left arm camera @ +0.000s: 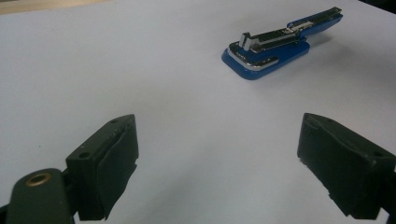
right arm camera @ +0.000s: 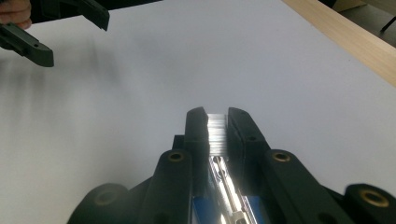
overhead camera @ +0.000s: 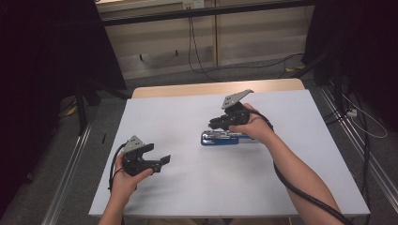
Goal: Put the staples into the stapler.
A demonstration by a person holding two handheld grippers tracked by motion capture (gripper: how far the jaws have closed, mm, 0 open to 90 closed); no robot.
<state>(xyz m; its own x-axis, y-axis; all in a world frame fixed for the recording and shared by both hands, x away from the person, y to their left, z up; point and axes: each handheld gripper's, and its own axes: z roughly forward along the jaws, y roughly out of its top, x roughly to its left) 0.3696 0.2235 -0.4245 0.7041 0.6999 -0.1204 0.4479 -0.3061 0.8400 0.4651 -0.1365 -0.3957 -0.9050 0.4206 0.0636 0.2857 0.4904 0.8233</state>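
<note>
Stapler (overhead camera: 225, 138): lies right of centre on the white surface (overhead camera: 187, 187).
Right gripper (right arm camera: 216, 122): fingers narrow, clamped on the stapler's metal strip.
Left gripper (overhead camera: 162, 161): lower left, fingers wide, empty.
Progress: grasp made; stapler not yet lifted.

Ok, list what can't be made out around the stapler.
- Stapler, high view: rear end hidden under the right claw and hand.
- Right gripper view: the staples between the pads are a blurred, glaring strip; stapler body cut off by the bottom edge.
- Left gripper view: stapler small, no markings legible.
</note>
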